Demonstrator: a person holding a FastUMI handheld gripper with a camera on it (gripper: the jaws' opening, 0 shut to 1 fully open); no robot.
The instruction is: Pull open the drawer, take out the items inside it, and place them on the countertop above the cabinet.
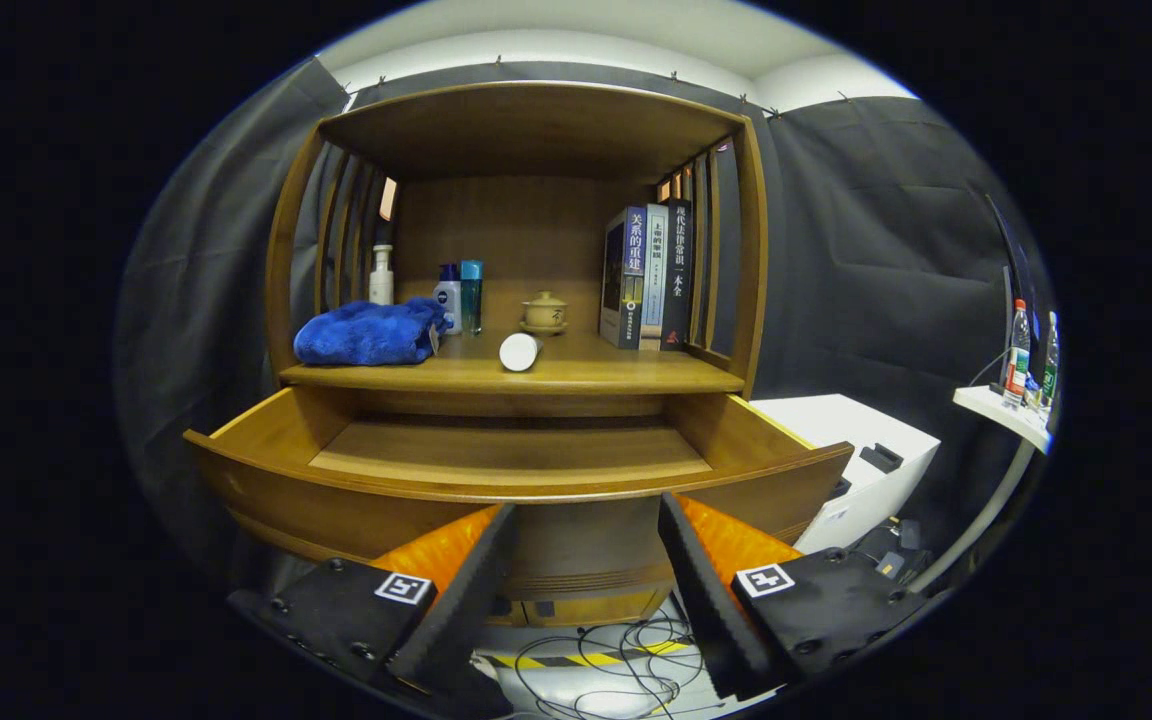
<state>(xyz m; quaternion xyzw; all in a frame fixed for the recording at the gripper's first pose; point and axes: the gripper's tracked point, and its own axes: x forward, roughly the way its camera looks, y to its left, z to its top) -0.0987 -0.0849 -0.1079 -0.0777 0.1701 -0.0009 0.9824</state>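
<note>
The hand-held gripper (586,545) is released: its two orange-and-black fingers (461,570) stand wide apart with nothing between them, and their tips sit just in front of the drawer's curved front panel.

The drawer (511,460) of the wooden cabinet (536,130) is pulled well out toward the fingers. As far as its bare wooden floor can be seen, nothing lies in it; the strip right behind the front panel is hidden by the panel's rim.

Above the drawer, on the tabletop (586,375) of the cabinet, several things stand or lie. A folded blue towel (368,333) rests on the left side. Behind it stands a white pump bottle (382,275), and just to the towel's right are a small white and blue bottle (449,295) and a taller teal bottle (472,295), side by side. A white cylinder (519,351) lies on its side near the front edge, roughly in the middle. Behind it sits a small lidded ceramic cup (544,311) on a saucer. On the right, three books (648,278) stand upright against the cabinet's slatted side.

Beside the cabinet on the right is a white box (871,450), and cables (616,660) lie on the floor below the fingers.
</note>
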